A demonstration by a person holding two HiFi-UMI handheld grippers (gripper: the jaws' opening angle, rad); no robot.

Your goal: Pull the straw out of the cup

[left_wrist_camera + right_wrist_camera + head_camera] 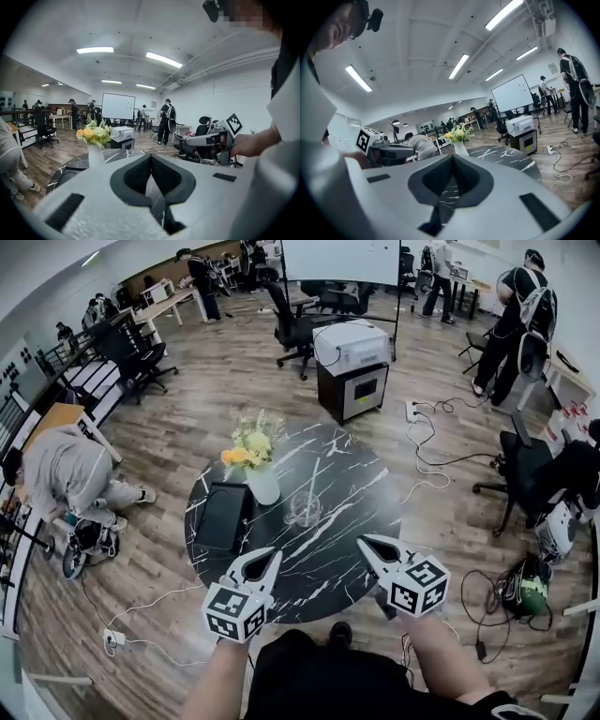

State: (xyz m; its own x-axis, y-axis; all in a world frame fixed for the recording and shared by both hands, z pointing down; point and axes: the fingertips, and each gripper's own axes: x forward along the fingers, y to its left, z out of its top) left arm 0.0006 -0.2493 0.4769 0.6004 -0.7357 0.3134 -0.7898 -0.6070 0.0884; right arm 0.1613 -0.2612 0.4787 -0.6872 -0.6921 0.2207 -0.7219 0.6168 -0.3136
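Observation:
A clear cup (305, 509) stands near the middle of the round black marble table (352, 488). A thin straw (312, 482) leans up out of the cup. Both grippers hover over the table's near edge, short of the cup. My left gripper (274, 555) is shut with nothing in it, and my right gripper (362, 541) is likewise shut and empty. In the left gripper view the tips (151, 156) meet, and the right gripper (208, 139) shows beside them. The right gripper view shows closed tips (452, 157). The cup is hidden in both gripper views.
A white vase of flowers (262, 482) and a flat black tablet (222, 517) lie left of the cup. Behind the table stands a printer on a black cabinet (352, 367). Cables (424, 442) trail on the floor. A black chair (530, 474) is at the right, and a crouching person (75, 474) at the left.

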